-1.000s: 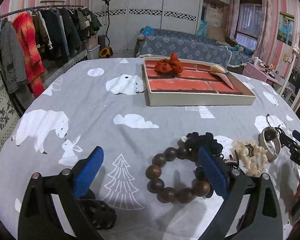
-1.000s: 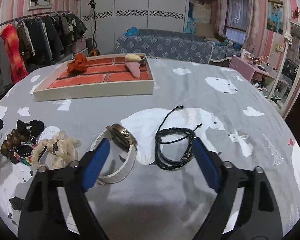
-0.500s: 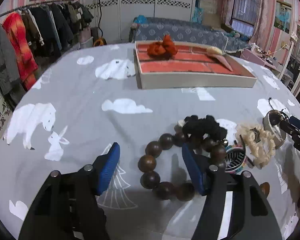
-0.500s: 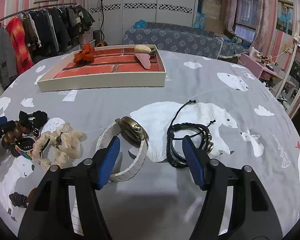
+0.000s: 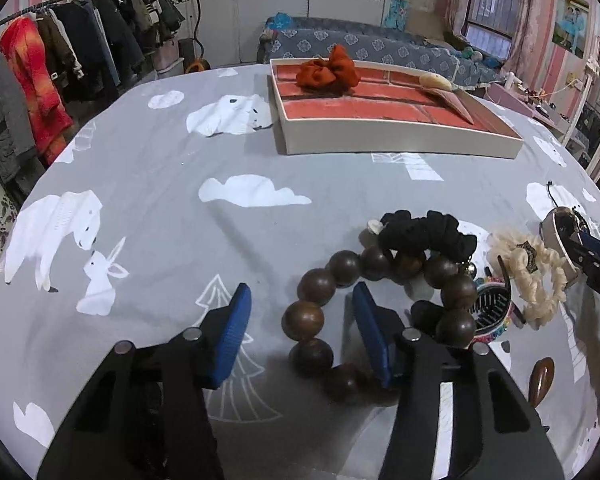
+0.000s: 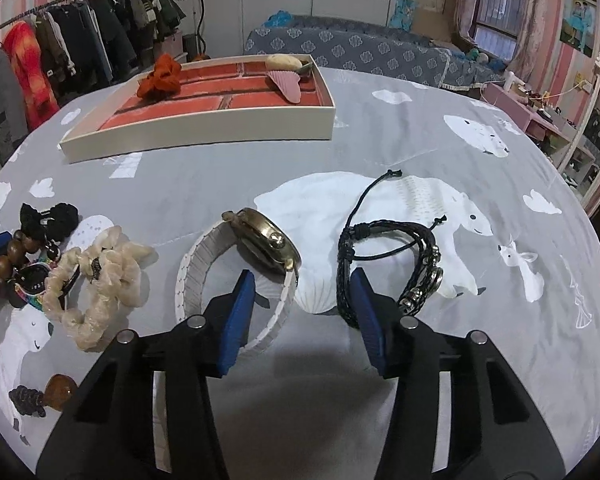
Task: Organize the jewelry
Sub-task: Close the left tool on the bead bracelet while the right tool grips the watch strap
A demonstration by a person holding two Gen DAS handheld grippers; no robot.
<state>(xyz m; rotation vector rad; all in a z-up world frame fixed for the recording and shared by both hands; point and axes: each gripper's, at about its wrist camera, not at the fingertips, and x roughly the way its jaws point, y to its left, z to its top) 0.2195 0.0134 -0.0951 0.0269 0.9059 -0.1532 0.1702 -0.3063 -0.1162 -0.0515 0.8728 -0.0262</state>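
Left wrist view: left tool (image 5: 300,312), two ribbed blue pads on black arms, jaws have just been closing, now half-narrowed and gripping nothing. The near-left arc of the wooden bead bracelet (image 5: 306,320) sits between the pads; the right pad is inside the ring, the left pad outside, and contact is unclear. Beads are large, round, glossy dark brown; about ten show. One black crinkled scrunchie (image 5: 424,234) touches the bracelet's far side. One cream ruffled scrunchie (image 5: 540,276) lies right of it, a rainbow-rimmed hair clip (image 5: 494,312) between. Flat cream-walled tray (image 5: 380,140) far centre on the desk (image 5: 160,184), grey cloth with white bears and clouds; red brick-pattern lining holds one orange scrunchie (image 5: 327,69).

Right wrist view: right tool (image 6: 300,300), same build, jaws have just been closing, half-narrowed, empty. The left pad overlaps the white ribbed strap of one watch (image 6: 236,276) with a round gold case; the right pad is beside one black braided cord bracelet (image 6: 388,264) with metal beads. Bare cloth between the pads.
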